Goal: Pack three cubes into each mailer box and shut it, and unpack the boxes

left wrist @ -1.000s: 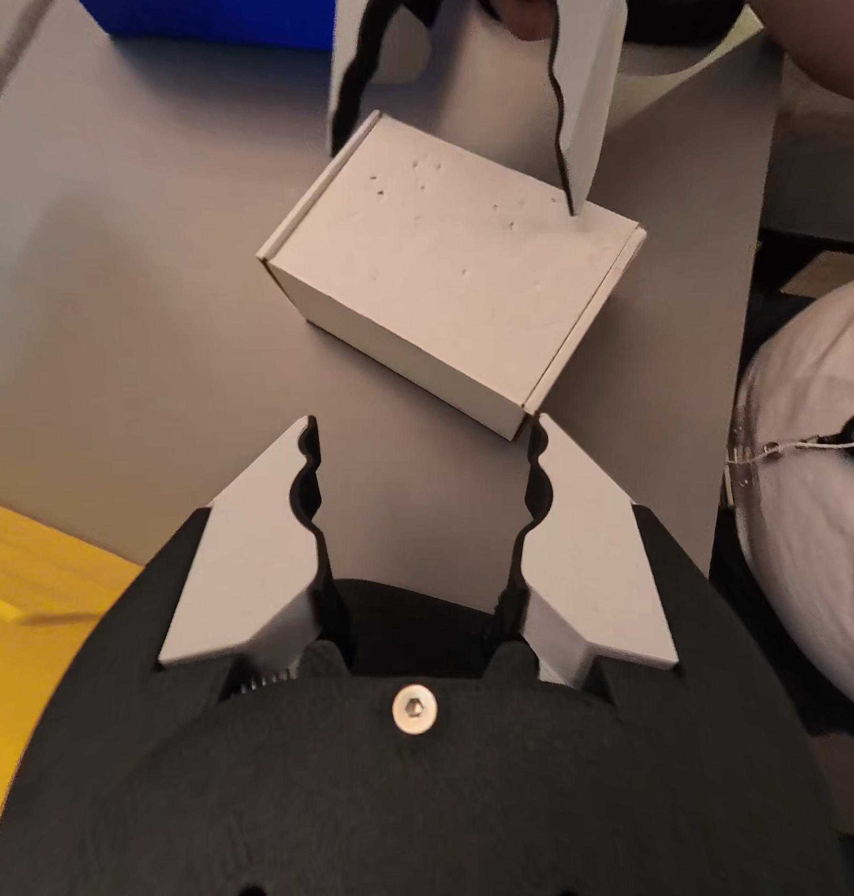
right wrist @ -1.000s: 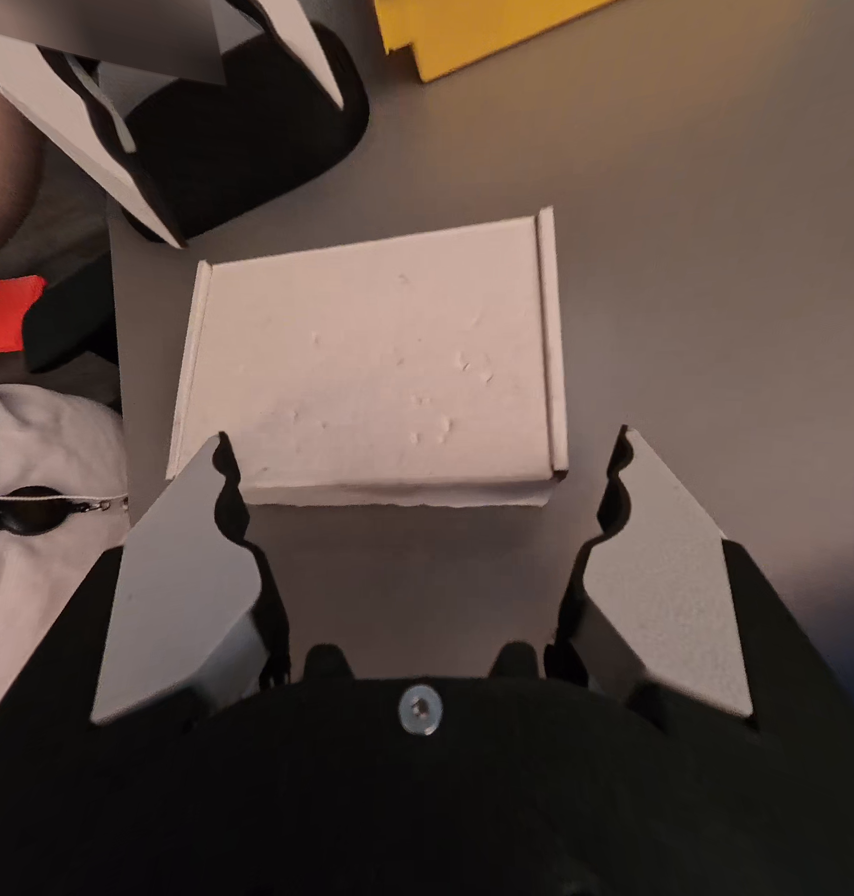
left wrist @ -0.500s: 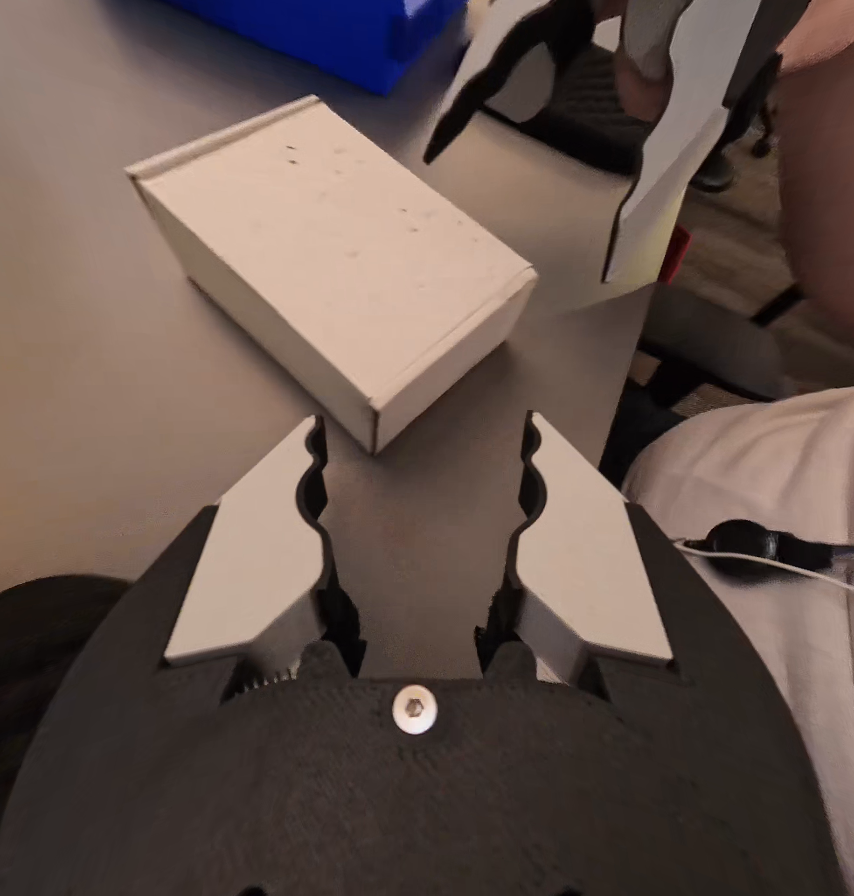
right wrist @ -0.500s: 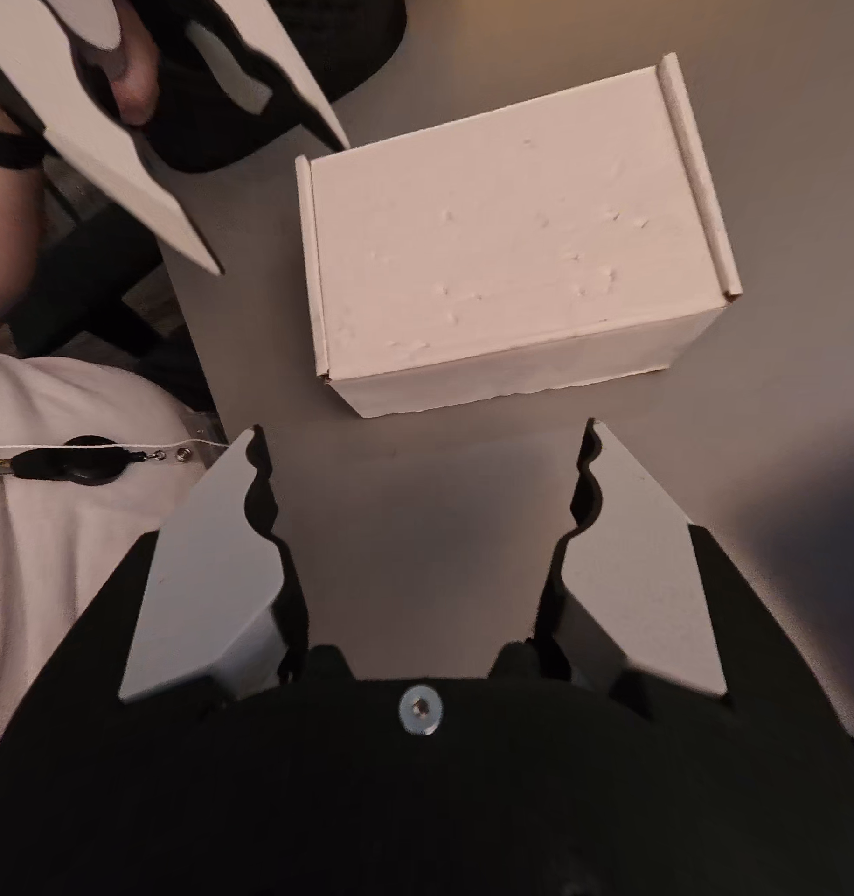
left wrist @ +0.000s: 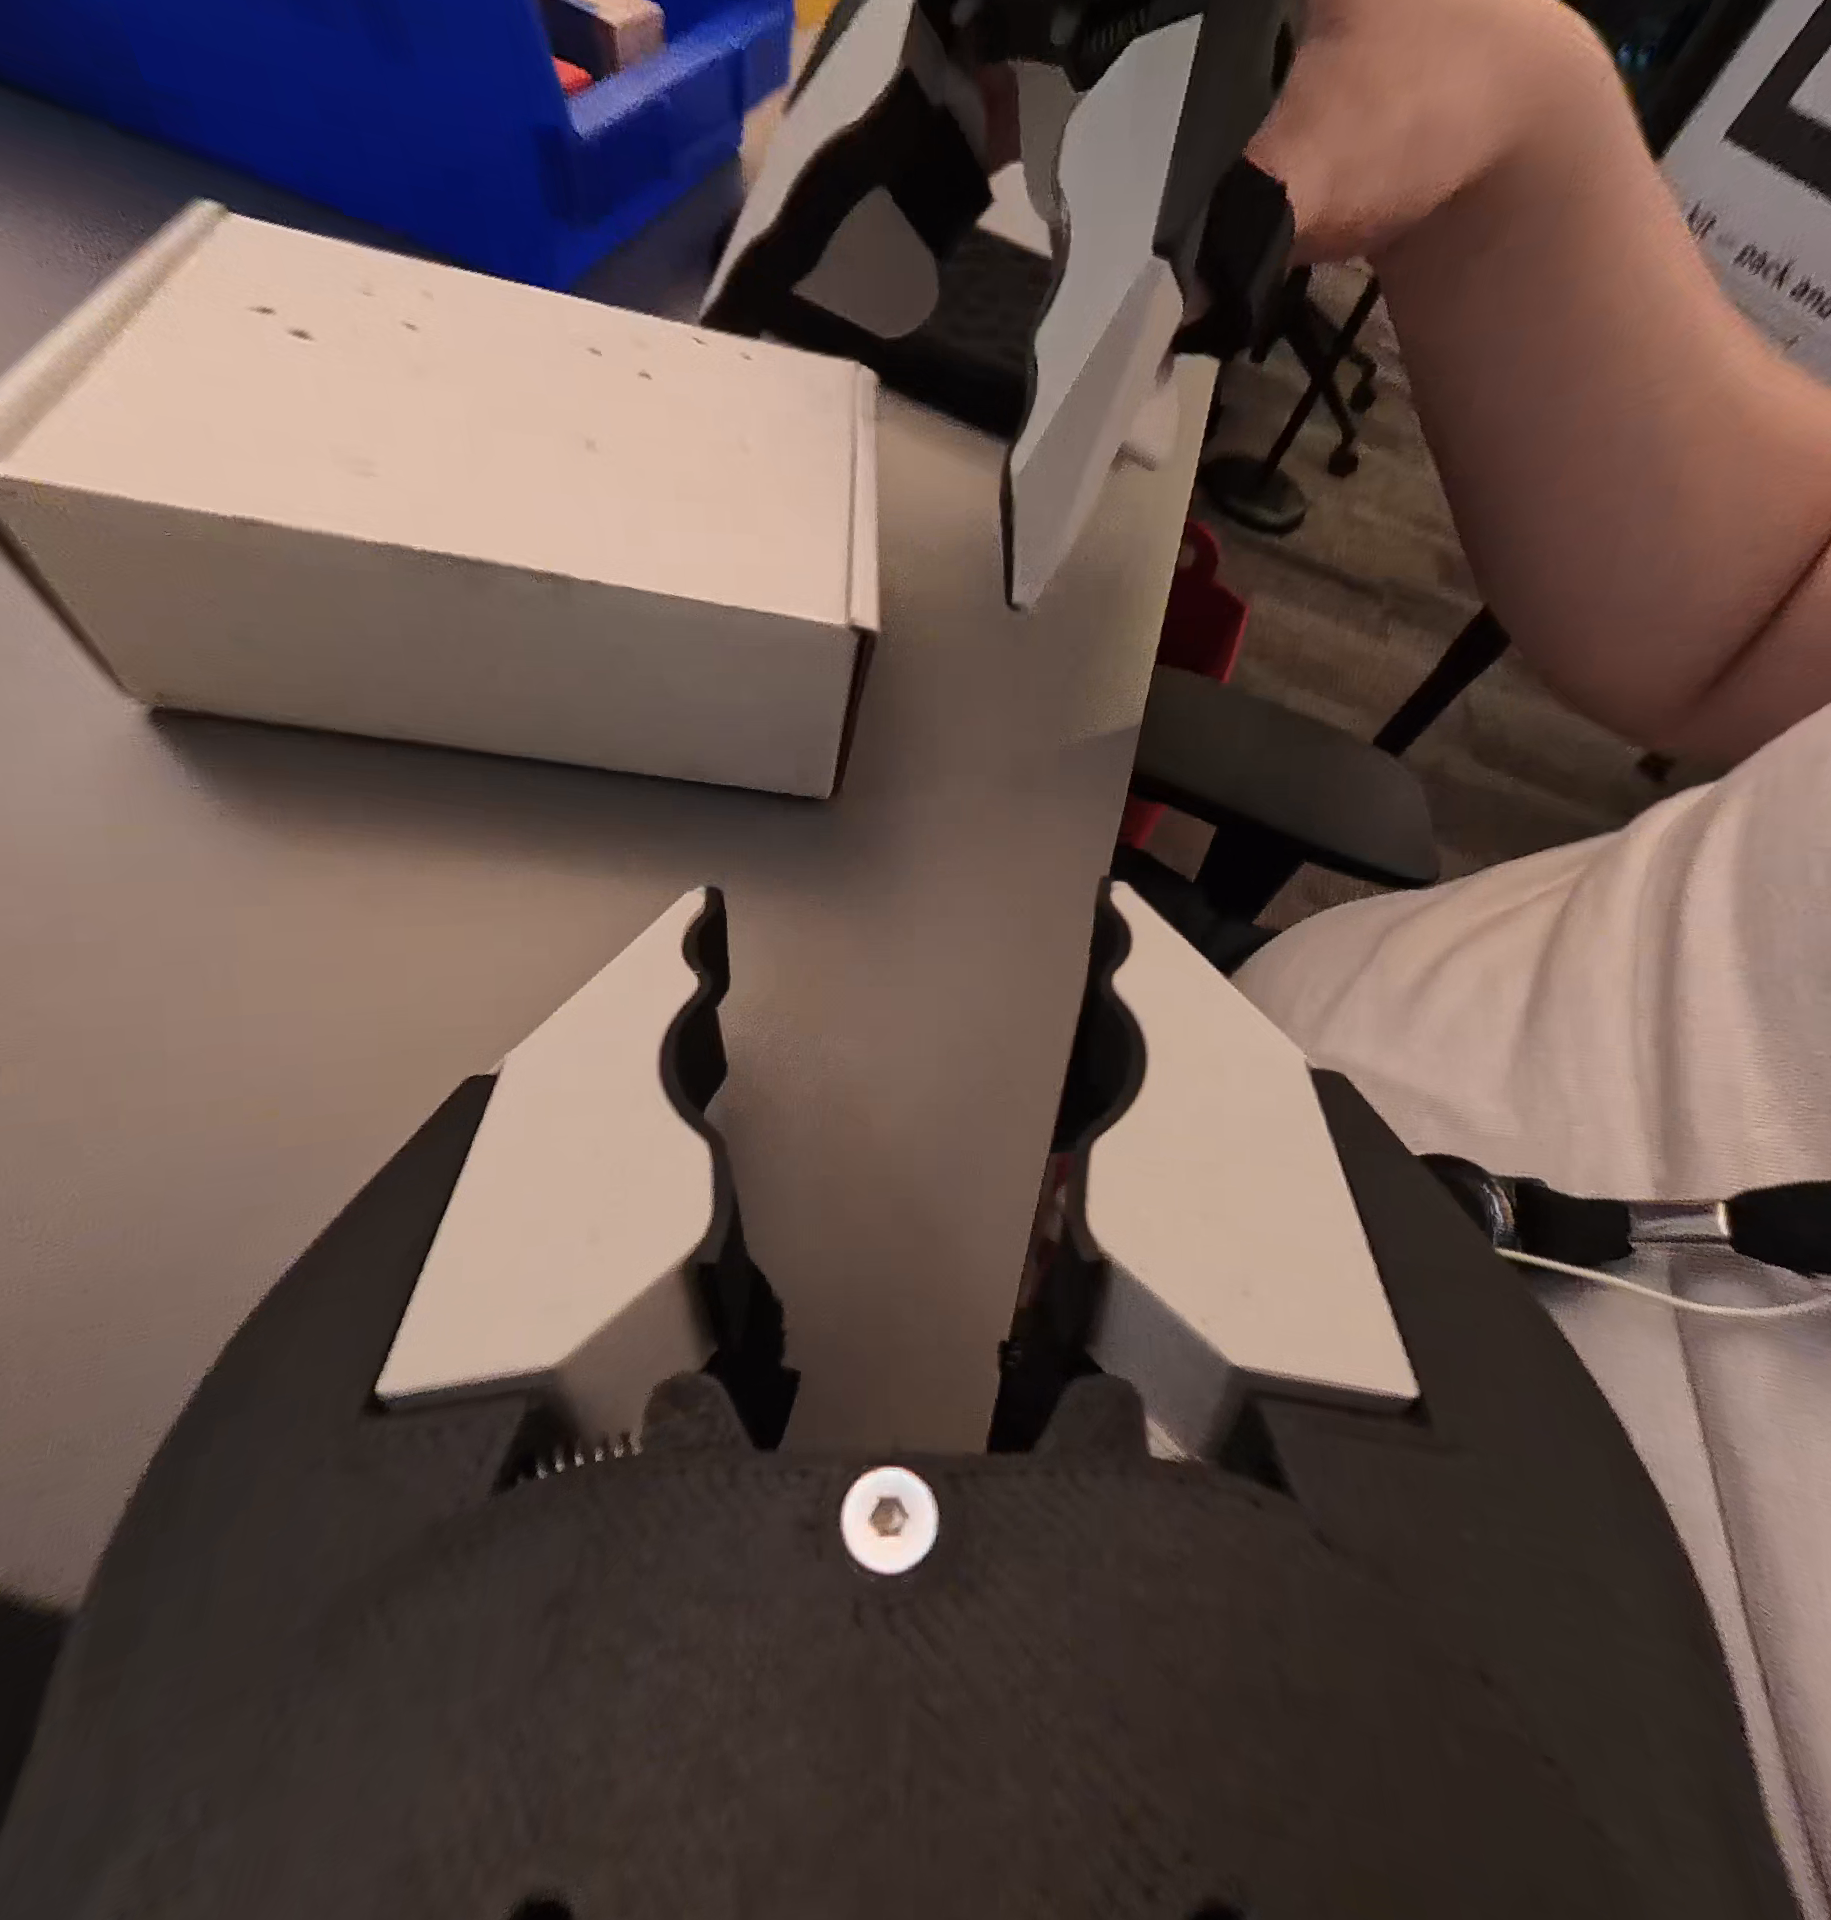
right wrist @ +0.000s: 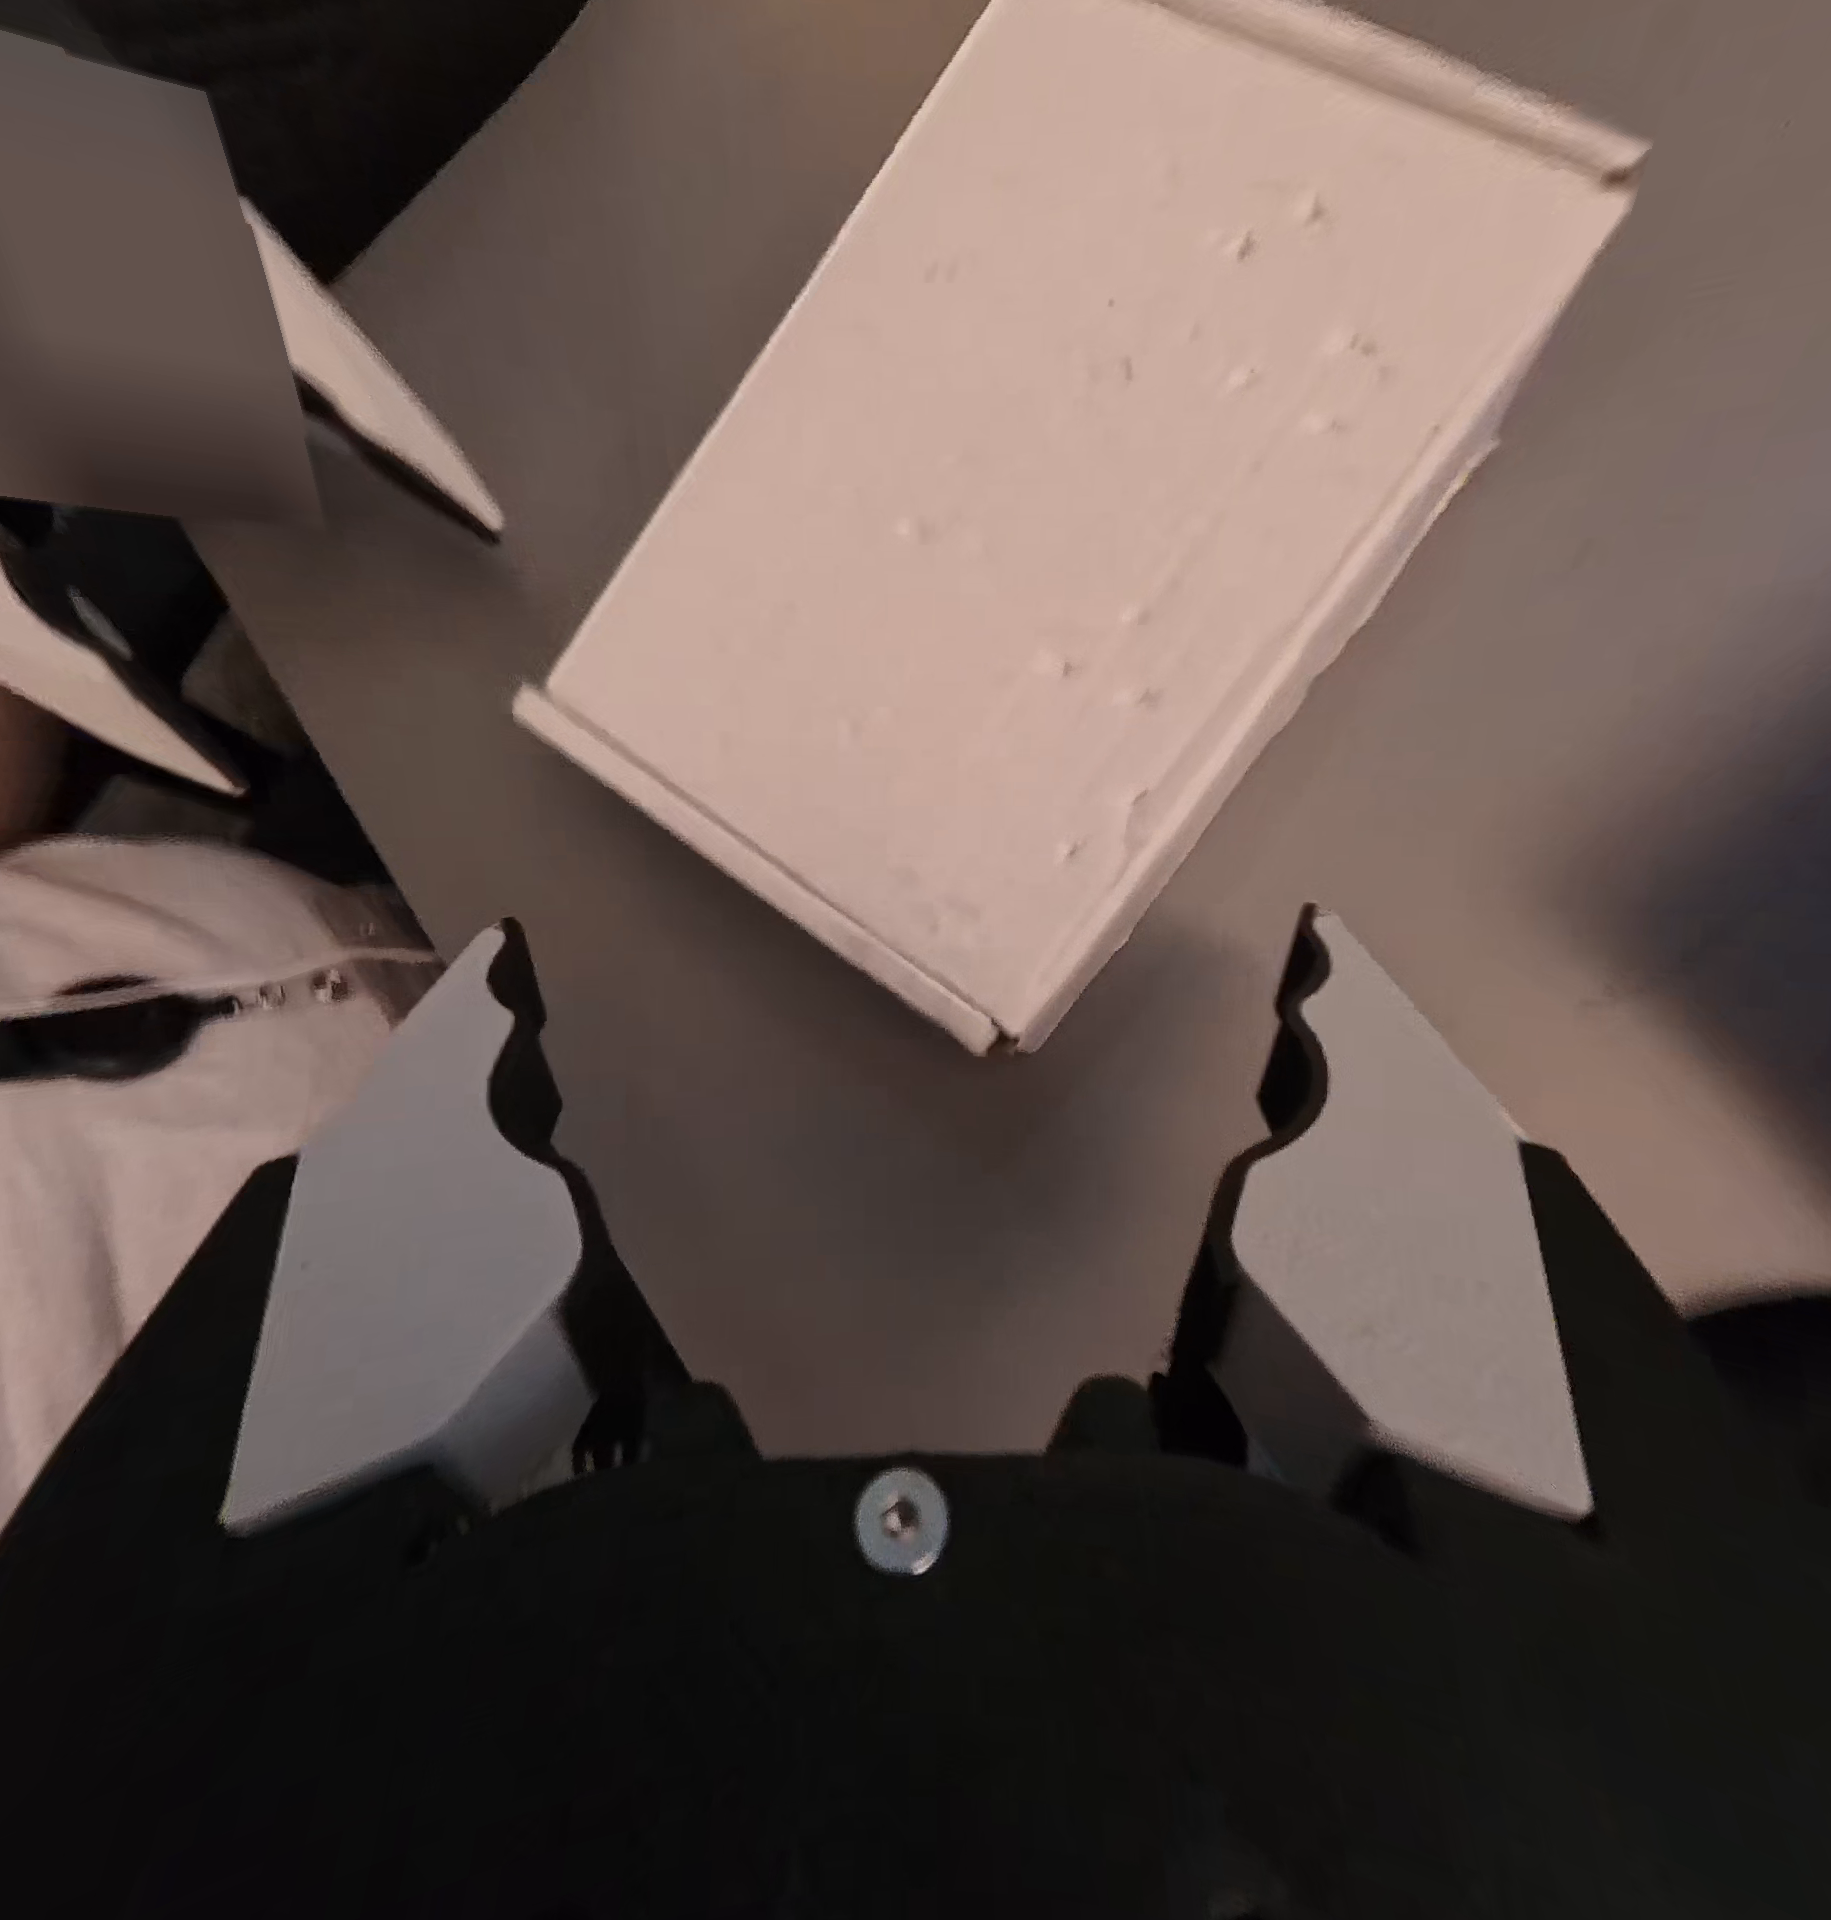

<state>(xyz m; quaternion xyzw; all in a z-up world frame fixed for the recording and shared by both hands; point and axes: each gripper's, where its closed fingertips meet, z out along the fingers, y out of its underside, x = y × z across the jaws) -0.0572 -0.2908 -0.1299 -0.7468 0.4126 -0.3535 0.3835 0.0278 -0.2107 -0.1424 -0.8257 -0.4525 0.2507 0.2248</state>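
Observation:
A closed white mailer box (left wrist: pixel 454 499) lies on the grey table (left wrist: pixel 267 1039), its lid flat and dented with small marks. It also shows in the right wrist view (right wrist: pixel 1056 540), lying at an angle. My left gripper (left wrist: pixel 906 914) is open and empty, near the table's right edge, below and right of the box. My right gripper (right wrist: pixel 906 925) is open and empty, just short of the box's near corner. In the left wrist view the right gripper (left wrist: pixel 994 416) hangs above the table, right of the box. No cubes show outside the bin.
A blue bin (left wrist: pixel 391 114) with small blocks inside stands behind the box. The table edge (left wrist: pixel 1129 790) runs close on the right, with a black chair (left wrist: pixel 1295 790) beyond. A person's white shirt (left wrist: pixel 1576 1039) and forearm (left wrist: pixel 1576 436) are at the right.
Both grippers have pulled back and swung round from the box, which stays shut on the table. The left view turned right, bringing the table edge and the person into view.

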